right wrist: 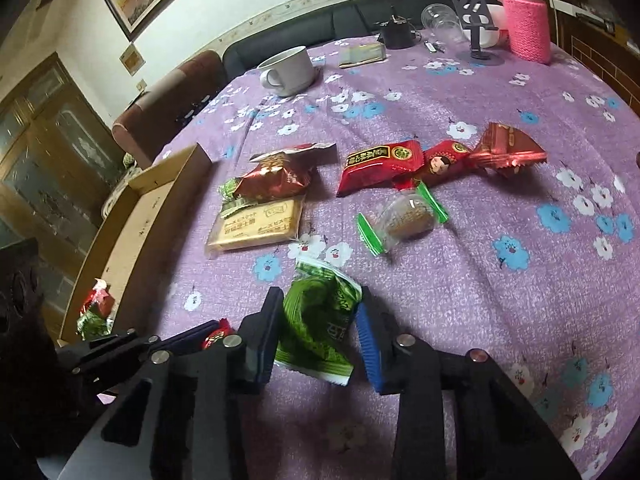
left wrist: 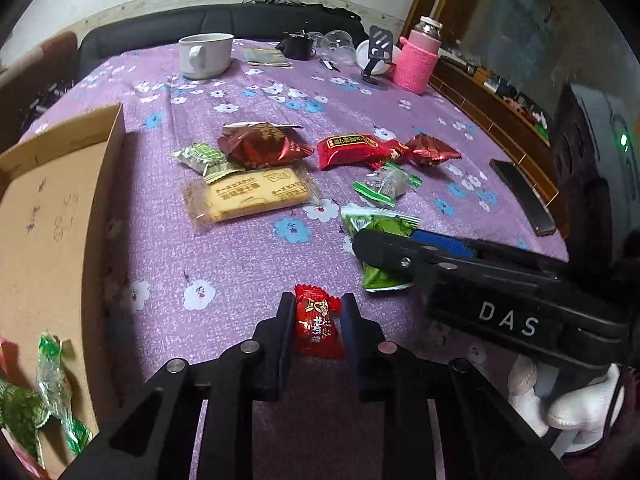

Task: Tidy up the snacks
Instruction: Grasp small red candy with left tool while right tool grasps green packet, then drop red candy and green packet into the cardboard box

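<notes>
Our left gripper (left wrist: 316,312) has its jaws clamped on a small red candy (left wrist: 318,326) lying on the purple flowered tablecloth (left wrist: 248,264). Our right gripper (right wrist: 318,330) straddles a green snack packet (right wrist: 316,320); the left pad touches it, but we cannot tell whether the right pad presses too. Beyond lie a yellow biscuit pack (left wrist: 248,196) and red wrapped snacks (left wrist: 352,150). The cardboard box (left wrist: 52,216) sits left, holding green packets (left wrist: 52,392).
</notes>
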{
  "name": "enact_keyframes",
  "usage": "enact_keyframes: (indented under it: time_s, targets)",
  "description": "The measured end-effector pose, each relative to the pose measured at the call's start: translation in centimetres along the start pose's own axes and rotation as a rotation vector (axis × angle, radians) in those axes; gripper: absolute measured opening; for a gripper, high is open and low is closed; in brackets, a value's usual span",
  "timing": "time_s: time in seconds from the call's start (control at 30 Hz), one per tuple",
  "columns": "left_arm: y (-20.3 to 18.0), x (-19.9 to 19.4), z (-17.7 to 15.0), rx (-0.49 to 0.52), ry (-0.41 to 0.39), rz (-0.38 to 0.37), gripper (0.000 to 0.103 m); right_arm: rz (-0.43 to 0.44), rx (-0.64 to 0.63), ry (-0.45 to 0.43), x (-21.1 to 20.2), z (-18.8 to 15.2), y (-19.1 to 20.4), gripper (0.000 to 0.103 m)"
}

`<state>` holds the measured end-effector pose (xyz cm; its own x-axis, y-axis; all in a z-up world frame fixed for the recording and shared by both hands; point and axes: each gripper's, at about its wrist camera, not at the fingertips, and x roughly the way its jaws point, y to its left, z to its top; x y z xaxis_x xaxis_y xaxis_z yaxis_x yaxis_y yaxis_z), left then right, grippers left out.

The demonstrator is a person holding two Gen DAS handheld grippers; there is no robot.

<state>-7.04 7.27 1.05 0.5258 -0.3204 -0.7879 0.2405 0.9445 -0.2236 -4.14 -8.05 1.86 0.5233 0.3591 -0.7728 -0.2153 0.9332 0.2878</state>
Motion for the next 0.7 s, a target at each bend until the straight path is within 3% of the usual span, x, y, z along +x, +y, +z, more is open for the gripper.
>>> enact_keyframes:
  time_s: [0.2,0.37,0.53,0.7]
  targets:
    - [1.7,-2.3,-0.2,-0.065,-0.042,-0.054,0.021,0.029,0.034,-0.052,-1.9,0.0,-0.2,0.034]
    - [4.1,-6.7,0.0,-0.135,-0.13,-0.081,0.021,0.06,-0.011,-0.07,-3.2,0.4,2.0,0.034]
    - [9.2,-11.2,0.2,-0.225,-0.229,0.006,0.021,0.123,-0.121,-0.069,-3.5,1.0,6.7,0.035]
    - [14.5,-12.5,-0.2,-0.305,-0.25,0.102,0.021,0.198,-0.236,-0.028,-2.1,1.3,12.6,0.035]
